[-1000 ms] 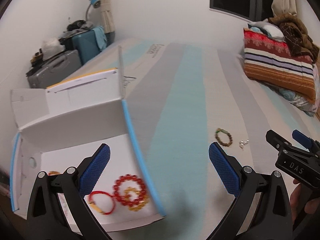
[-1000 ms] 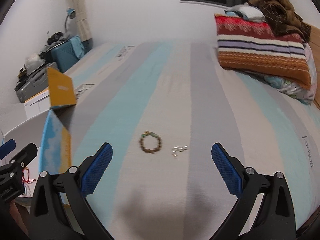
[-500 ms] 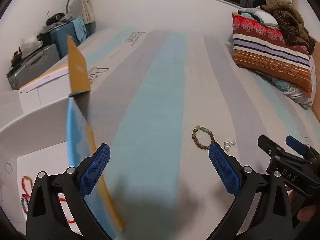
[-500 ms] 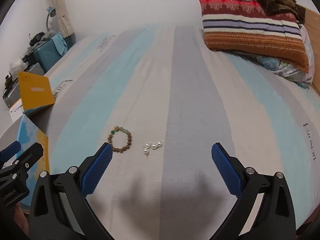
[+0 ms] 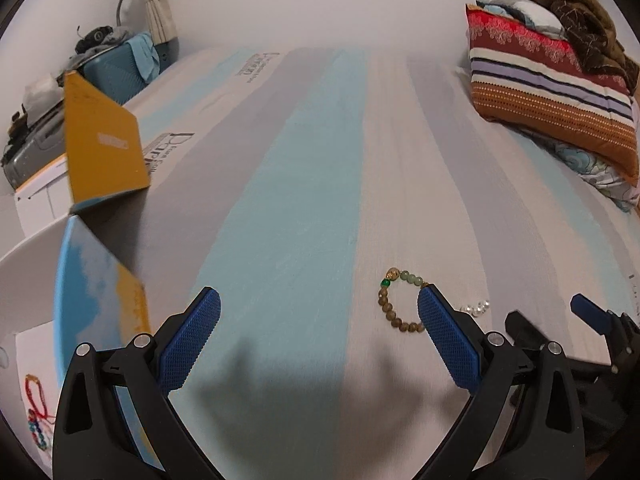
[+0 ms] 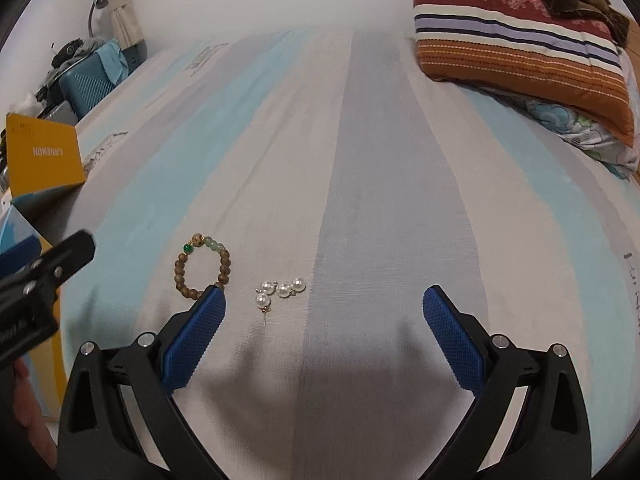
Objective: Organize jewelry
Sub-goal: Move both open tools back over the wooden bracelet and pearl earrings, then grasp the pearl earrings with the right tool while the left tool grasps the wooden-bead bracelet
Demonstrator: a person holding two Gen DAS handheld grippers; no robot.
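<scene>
i see the wooden bead bracelet (image 6: 202,266) flat on the striped bed (image 6: 360,160), pearl earrings (image 6: 280,290) just beside it. right gripper (image 6: 323,320) and left gripper (image 5: 319,320) both have jaws wide apart, empty. bare bedding ahead; the box (image 5: 96,280) borders the left.

brown-and-green beaded bracelet (image 6: 202,266), white pearl earrings (image 6: 280,289), blue-grey striped bedsheet (image 6: 360,160), blue-padded tongs (image 6: 322,312).
</scene>
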